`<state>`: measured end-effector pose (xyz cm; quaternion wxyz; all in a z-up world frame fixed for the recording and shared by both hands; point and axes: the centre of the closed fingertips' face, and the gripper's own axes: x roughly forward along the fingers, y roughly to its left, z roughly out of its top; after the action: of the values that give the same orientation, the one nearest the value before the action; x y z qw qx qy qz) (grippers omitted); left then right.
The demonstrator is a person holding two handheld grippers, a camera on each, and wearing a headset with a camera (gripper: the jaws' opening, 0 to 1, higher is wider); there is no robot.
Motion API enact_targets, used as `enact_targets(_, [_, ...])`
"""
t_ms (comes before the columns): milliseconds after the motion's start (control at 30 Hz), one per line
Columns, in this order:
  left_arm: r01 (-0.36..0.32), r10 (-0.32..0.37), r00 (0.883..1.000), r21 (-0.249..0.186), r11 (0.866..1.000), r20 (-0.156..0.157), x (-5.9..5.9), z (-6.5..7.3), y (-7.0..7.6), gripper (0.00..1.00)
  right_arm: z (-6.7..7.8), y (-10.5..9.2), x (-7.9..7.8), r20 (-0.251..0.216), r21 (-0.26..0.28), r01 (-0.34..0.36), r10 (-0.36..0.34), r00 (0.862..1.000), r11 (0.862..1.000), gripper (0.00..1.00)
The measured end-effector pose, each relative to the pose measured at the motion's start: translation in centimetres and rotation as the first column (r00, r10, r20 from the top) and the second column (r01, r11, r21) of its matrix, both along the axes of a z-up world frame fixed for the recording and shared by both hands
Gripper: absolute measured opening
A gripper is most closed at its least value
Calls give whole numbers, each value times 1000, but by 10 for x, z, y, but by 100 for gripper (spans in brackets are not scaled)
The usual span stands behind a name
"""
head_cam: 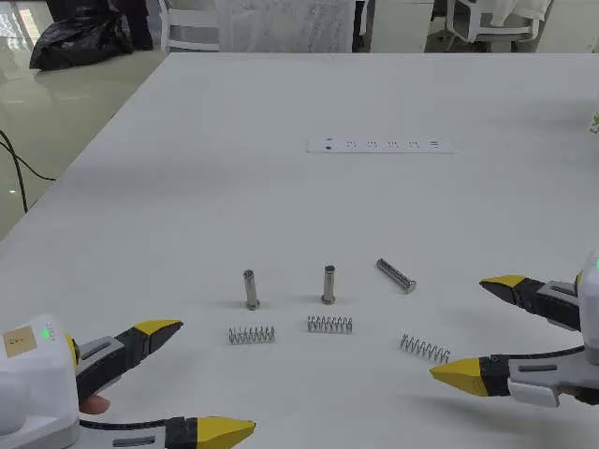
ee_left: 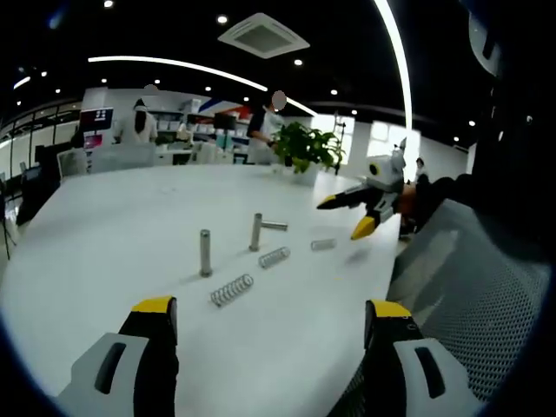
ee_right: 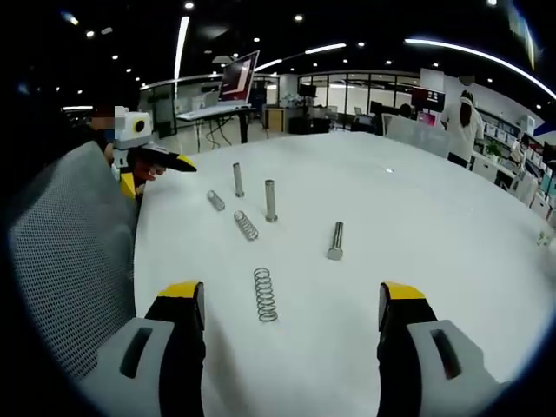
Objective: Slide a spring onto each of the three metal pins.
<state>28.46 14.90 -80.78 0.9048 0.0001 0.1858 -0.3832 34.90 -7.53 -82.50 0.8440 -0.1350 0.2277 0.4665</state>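
With wide, empty right gripper [head_cam: 459, 327], pinch spring [head_cam: 425, 348] right of middle pin [head_cam: 328, 284] lightly, mid-coil; likewise wide, left gripper [head_cam: 214, 377].

On my screen the left gripper [head_cam: 214, 377] is cut off at the bottom-left corner of the head view, and a finger [head_cam: 94, 404] beneath it is half covered by the housing. The right gripper [head_cam: 459, 327] runs off the right edge, so I get its jaws and little behind them. The power strip [head_cam: 379, 145] is too small for me to count its sockets. A black bag [head_cam: 80, 42] and the chairs [head_cam: 187, 37] are clipped by the top edge; a cable [head_cam: 14, 164] leaves at the left. In the left gripper view the people [ee_left: 139, 122] far back are too blurred to make out
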Motion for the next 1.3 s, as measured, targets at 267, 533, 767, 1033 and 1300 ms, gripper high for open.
enact_targets(267, [-2, 2, 1000, 1, 1000, -1, 0, 0, 0, 84, -2, 1, 0, -3, -1, -4, 4, 1000, 1000, 81])
enact_targets(533, [-3, 3, 1000, 3, 1000, -2, -1, 0, -1, 84, -3, 1, -1, -6, -4, -10, 10, 1000, 1000, 81])
enact_targets(767, [0, 0, 1000, 5, 1000, -4, -2, 1, -3, 84, -2, 3, -3, -7, -5, -12, 12, 1000, 1000, 81])
enact_targets(1033, [0, 0, 1000, 5, 1000, -3, -2, 1, -4, 84, -2, 3, -3, -5, -6, -13, 13, 1000, 1000, 81])
enact_targets(1300, [-1, 1, 1000, 1, 1000, -1, -2, 1, -4, 84, -1, 3, -3, -5, -6, -10, 10, 1000, 1000, 81])
